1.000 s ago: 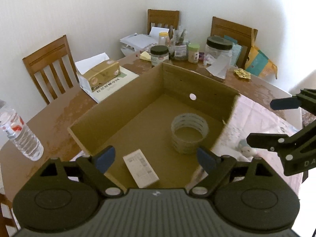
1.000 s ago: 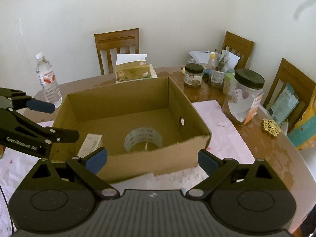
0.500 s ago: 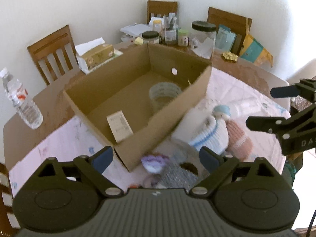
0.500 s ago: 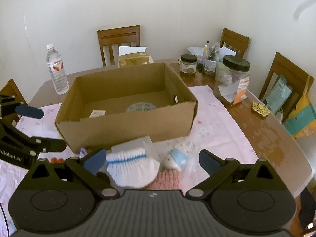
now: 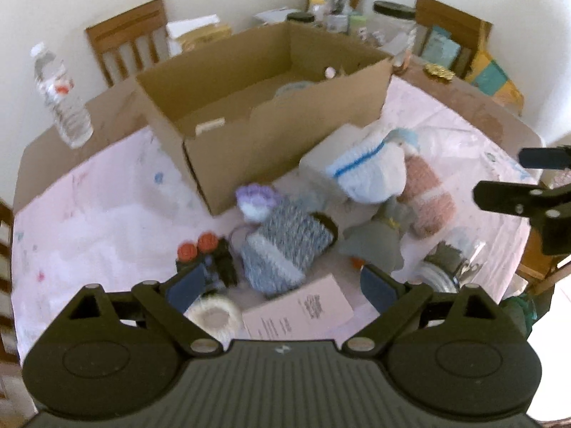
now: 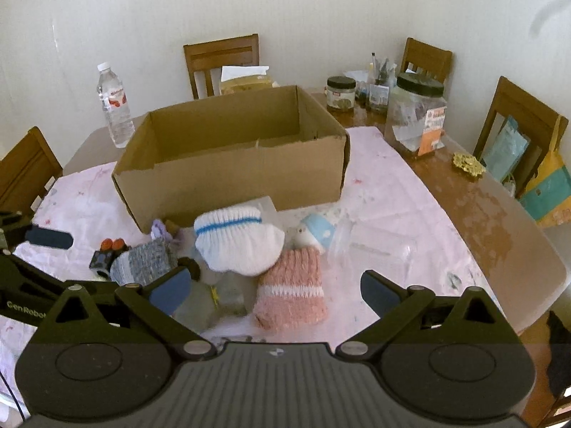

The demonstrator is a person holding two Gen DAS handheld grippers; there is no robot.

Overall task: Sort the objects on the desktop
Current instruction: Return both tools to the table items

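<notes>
An open cardboard box [image 5: 267,107] [image 6: 232,164] stands mid-table; a tape roll [image 5: 292,87] and a small carton [image 5: 210,126] just show inside it. In front lies a pile: a white knitted hat [image 5: 367,171] [image 6: 235,242] with a blue stripe, a pink knitted hat [image 5: 428,199] [image 6: 292,292], a blue-grey knitted piece [image 5: 285,249] [image 6: 142,264], a black toy with orange knobs [image 5: 203,253], a white ring [image 5: 214,317] and a pink card [image 5: 299,310]. My left gripper [image 5: 282,285] [image 6: 46,256] hovers open over the blue-grey piece. My right gripper [image 6: 274,289] [image 5: 514,178] hangs open above the pink hat.
A water bottle [image 5: 64,100] [image 6: 114,107] stands left of the box. Jars [image 6: 415,114] and clutter fill the back right corner. A small doll [image 6: 317,235] and clear plastic [image 6: 378,249] lie right of the hats. Wooden chairs ring the table, and bags [image 6: 546,189] sit on one at the right.
Both grippers have drawn back from over the box toward the near side of the table and sunk a little. The pile of knitted things has come into view. Both stayed open.
</notes>
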